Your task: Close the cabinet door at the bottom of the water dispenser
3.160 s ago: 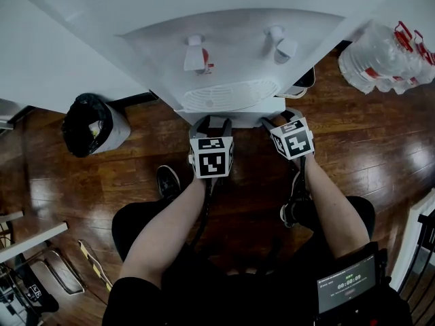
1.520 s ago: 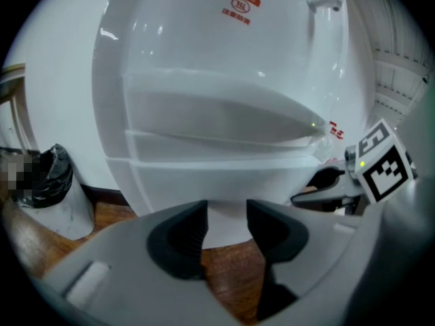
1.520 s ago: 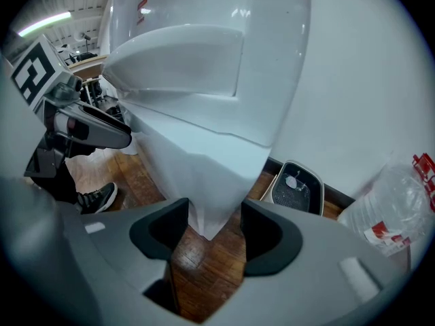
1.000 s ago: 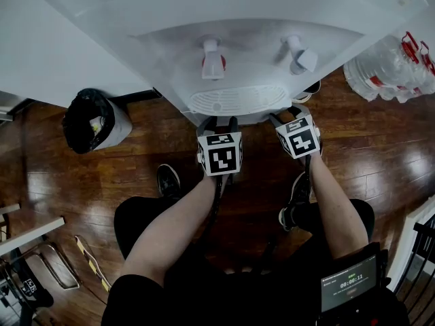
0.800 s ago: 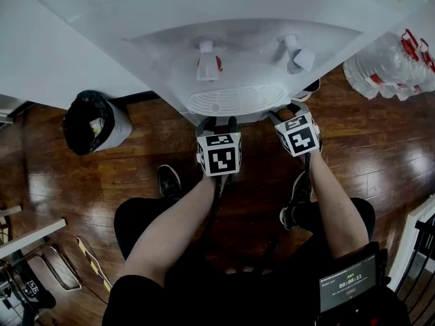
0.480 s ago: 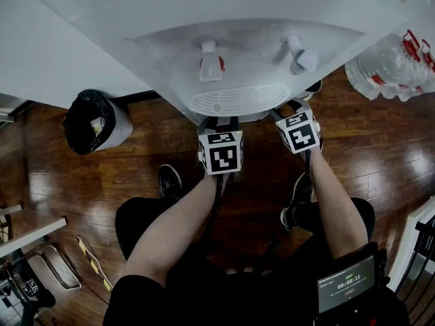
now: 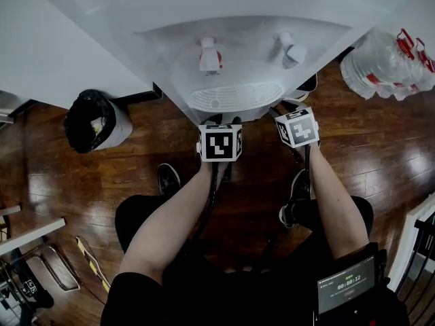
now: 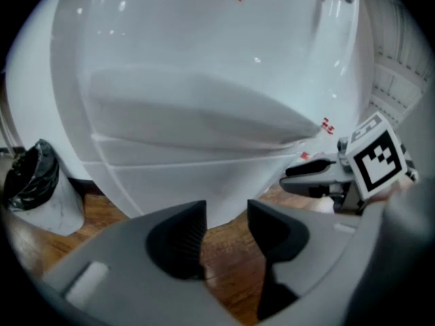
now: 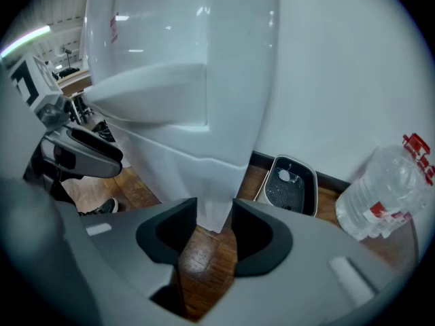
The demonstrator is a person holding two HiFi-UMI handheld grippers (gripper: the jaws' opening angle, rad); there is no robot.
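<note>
While jaws of the right gripper [image 9: 214, 209], just closing, stand apart astride the bottom corner of the cabinet door [image 9: 178, 172] at the foot of the water dispenser [image 7: 231, 60], the left gripper [image 8: 225, 216] gapes empty. Risk: pads skid off the smooth panel; door rebounds ajar.

Dim overall; water dispenser [image 7: 238, 19] bright at 12 o'clock, floor [image 7: 391, 148] glare at 3 o'clock; gripper views fisheye-warped, perhaps soft.
</note>
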